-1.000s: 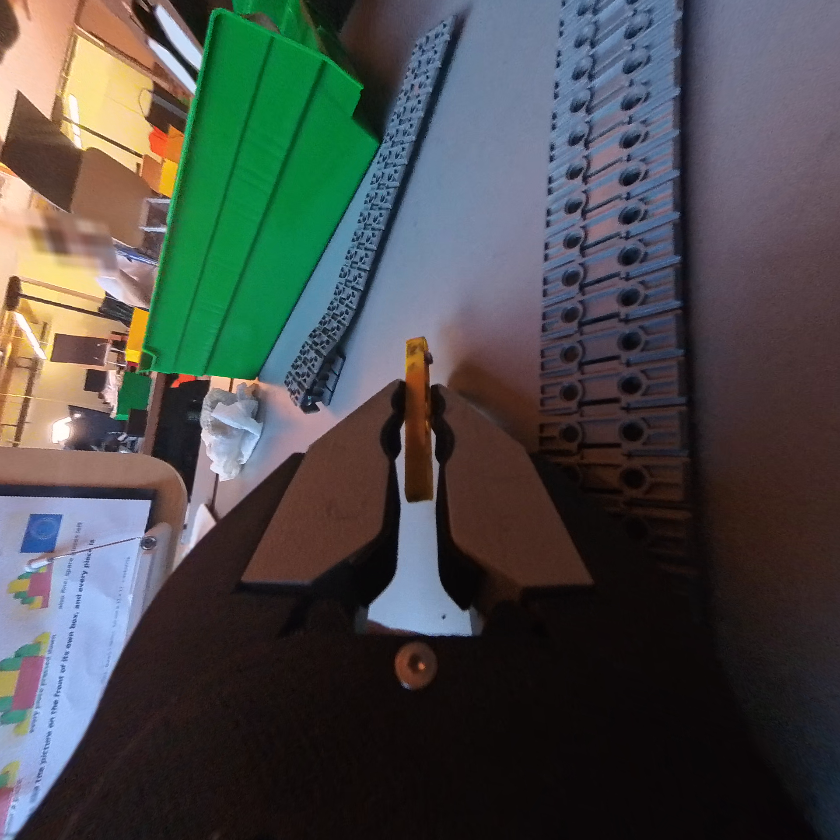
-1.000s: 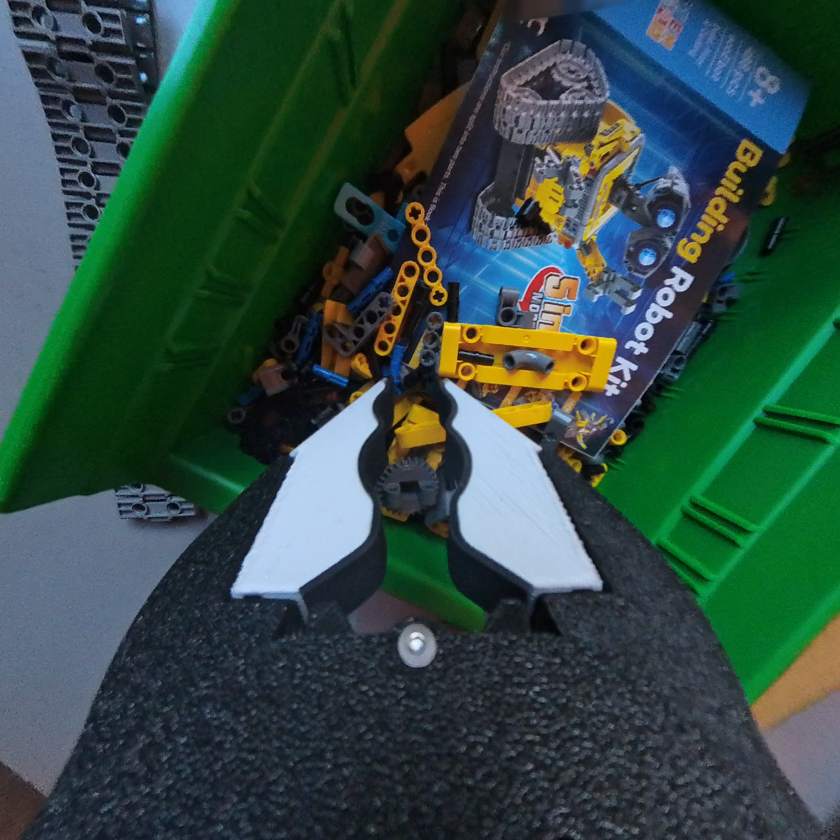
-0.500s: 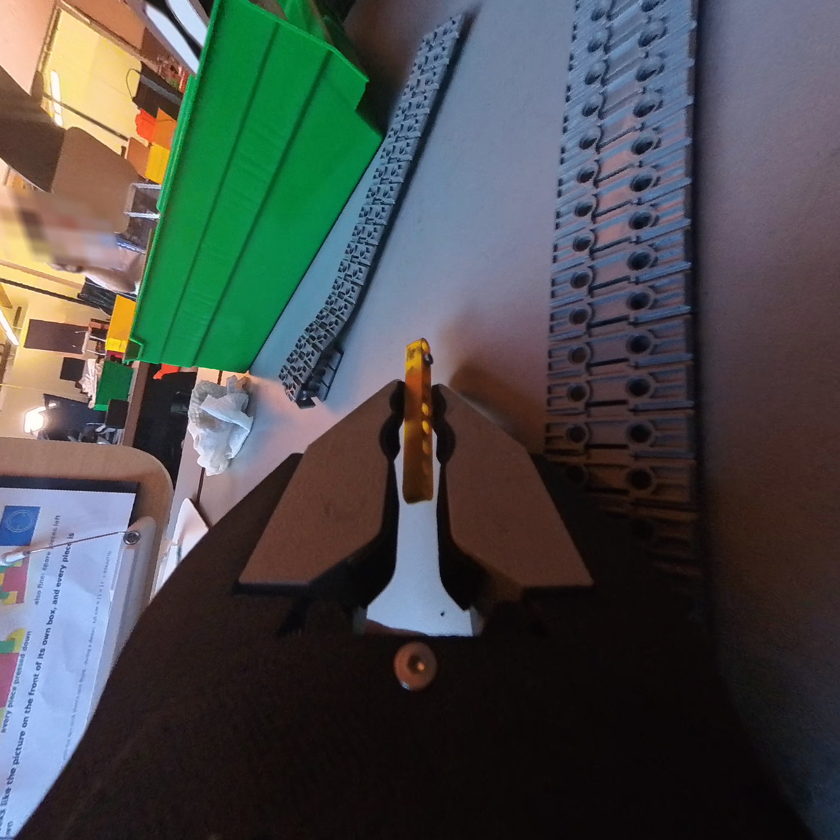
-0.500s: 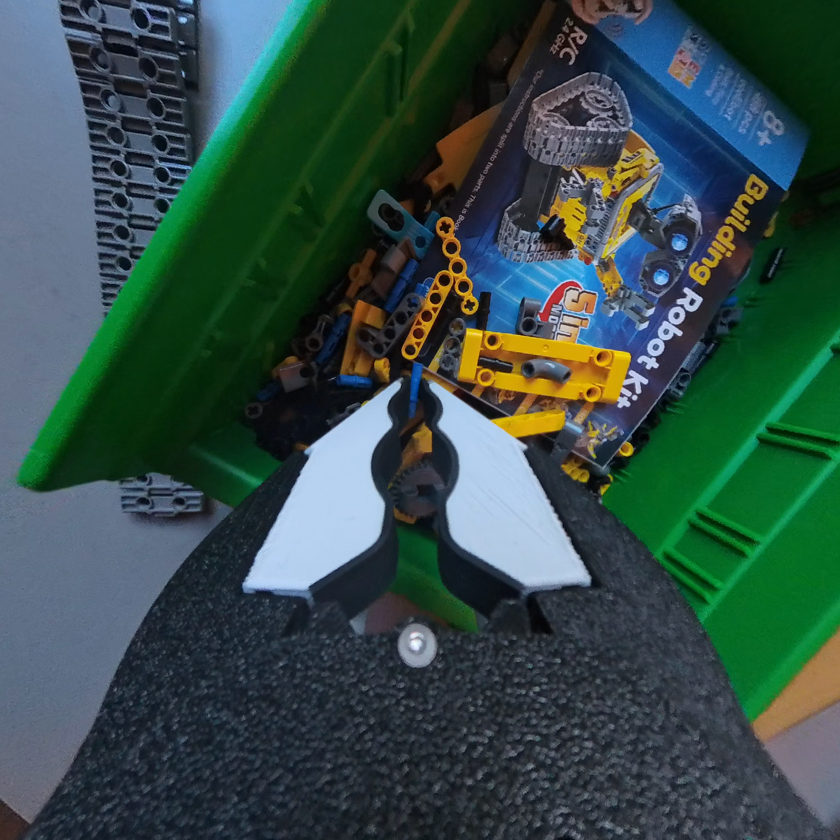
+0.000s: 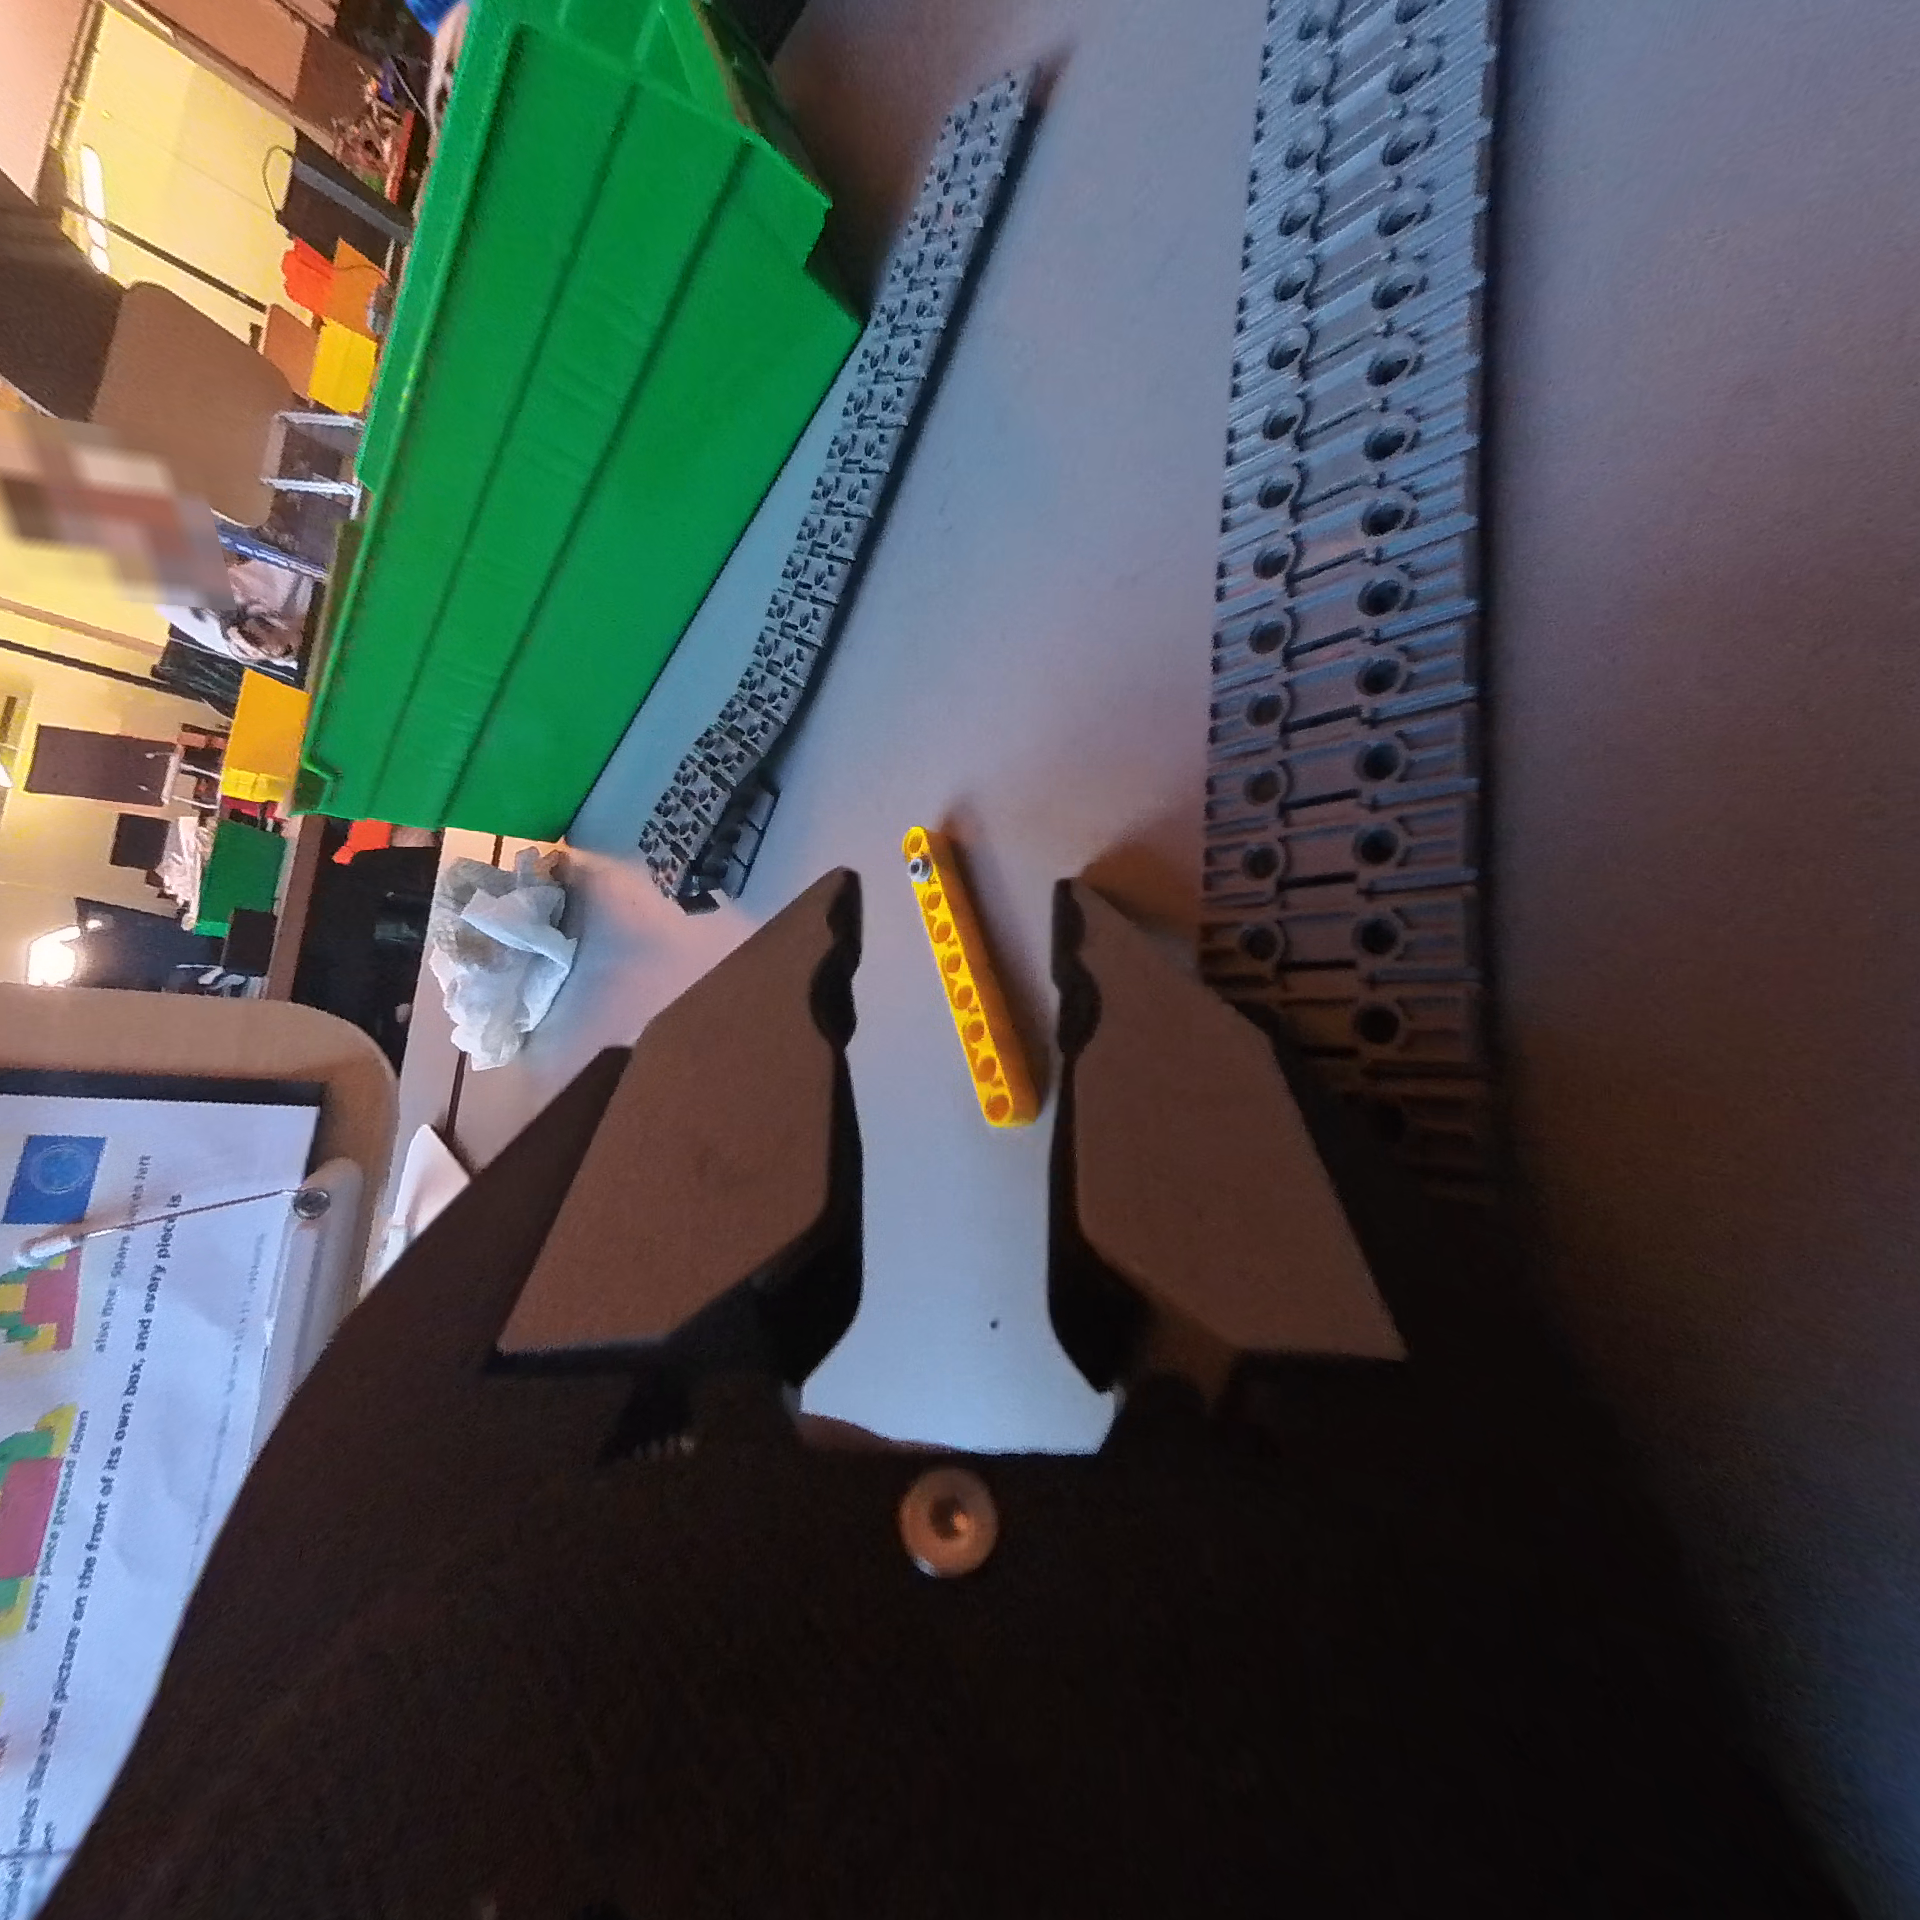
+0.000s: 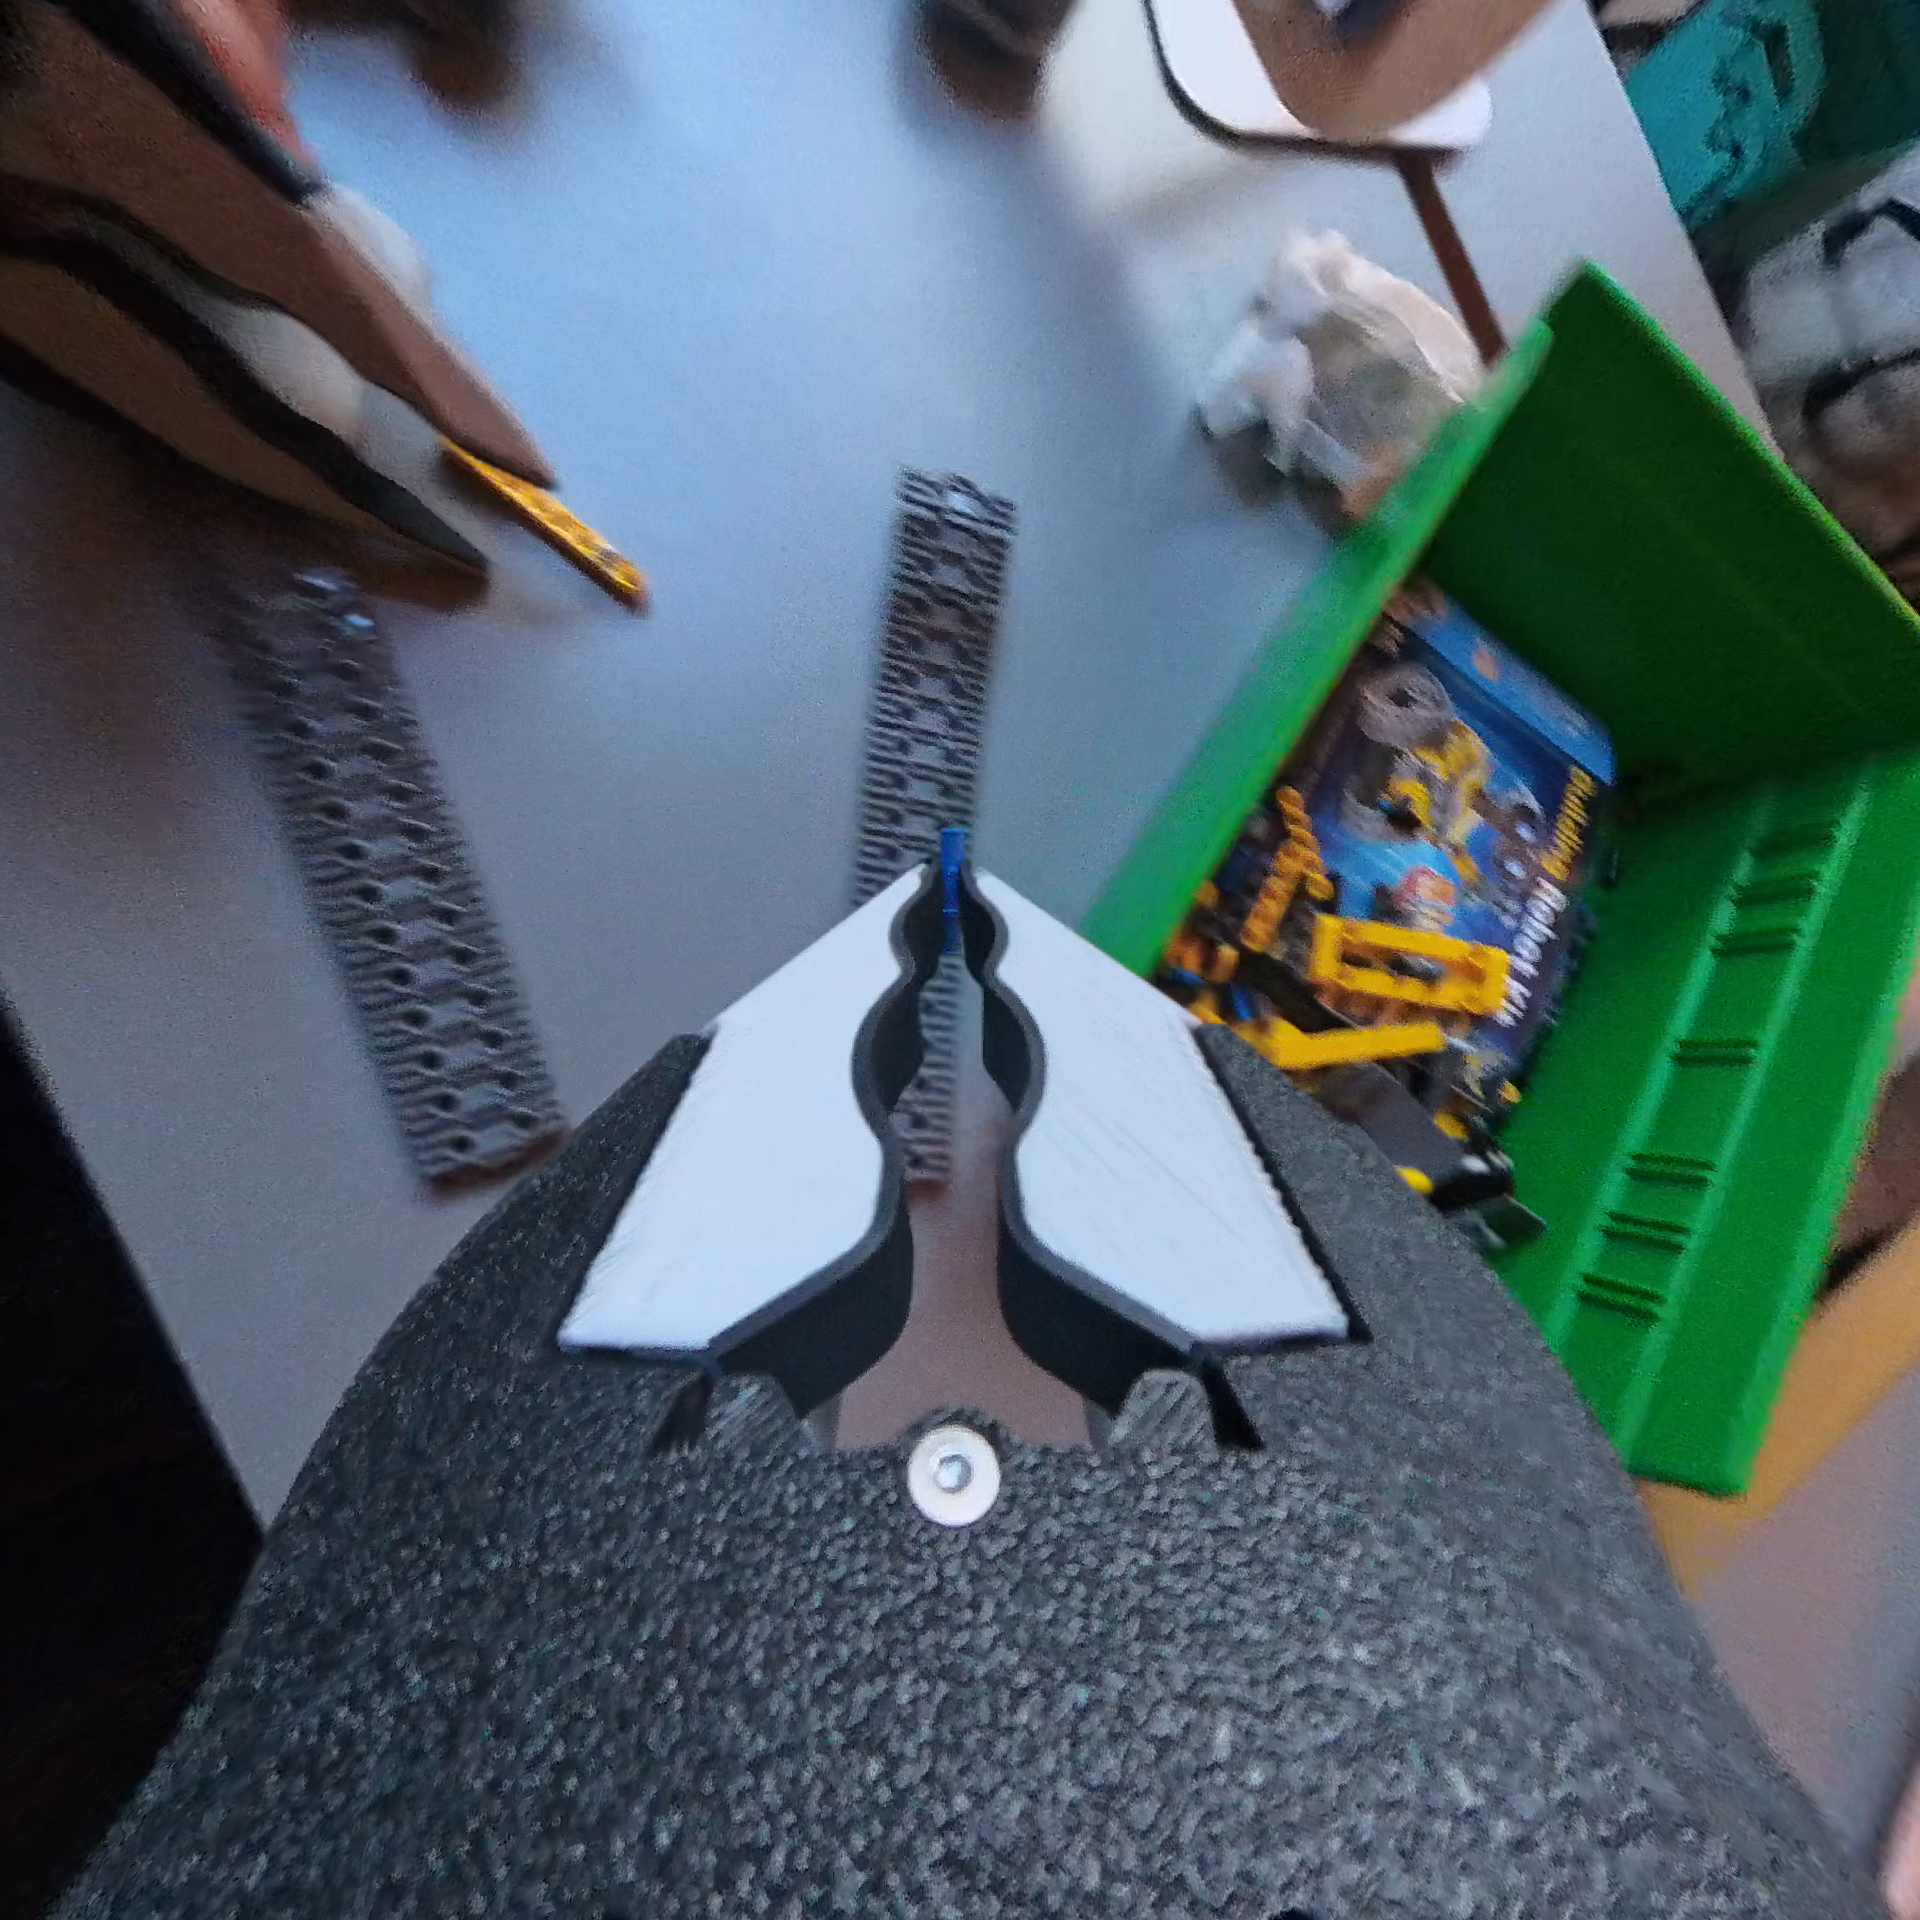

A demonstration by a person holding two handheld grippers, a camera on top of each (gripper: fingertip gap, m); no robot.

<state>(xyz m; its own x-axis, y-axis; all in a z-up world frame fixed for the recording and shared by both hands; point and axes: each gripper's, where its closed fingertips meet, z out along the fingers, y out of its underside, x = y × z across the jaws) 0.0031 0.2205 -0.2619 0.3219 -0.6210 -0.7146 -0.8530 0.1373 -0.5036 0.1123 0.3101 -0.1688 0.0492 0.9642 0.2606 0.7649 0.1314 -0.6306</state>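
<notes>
My left gripper [image 5: 956,904] is open just above the grey table. A yellow beam with a row of holes [image 5: 971,977] lies flat on the table between its fingertips, nearer the right finger, apart from both. My right gripper [image 6: 948,883] is shut on a small blue pin [image 6: 950,857] that sticks out of its tips. It hangs over the table, left of the green bin [image 6: 1299,665]. The right wrist view is blurred and shows the left gripper's fingers [image 6: 457,416] at the upper left, with the yellow beam [image 6: 561,535] at their tips.
Two grey track strips lie on the table, a wide one [image 5: 1351,571] and a narrow one [image 5: 831,520] beside the green bin [image 5: 582,416]. The bin holds loose parts, a yellow frame [image 6: 1403,971] and a booklet [image 6: 1475,790]. A crumpled tissue [image 5: 499,956] and a clipboard with a sheet [image 5: 135,1299] lie nearby. The tips of one gripper are about 20 centimeters away from the tips of the other.
My left gripper has opened and let go of the yellow beam, which now lies on the table. My right gripper closed on the blue pin, left the bin and swung left over the table.
</notes>
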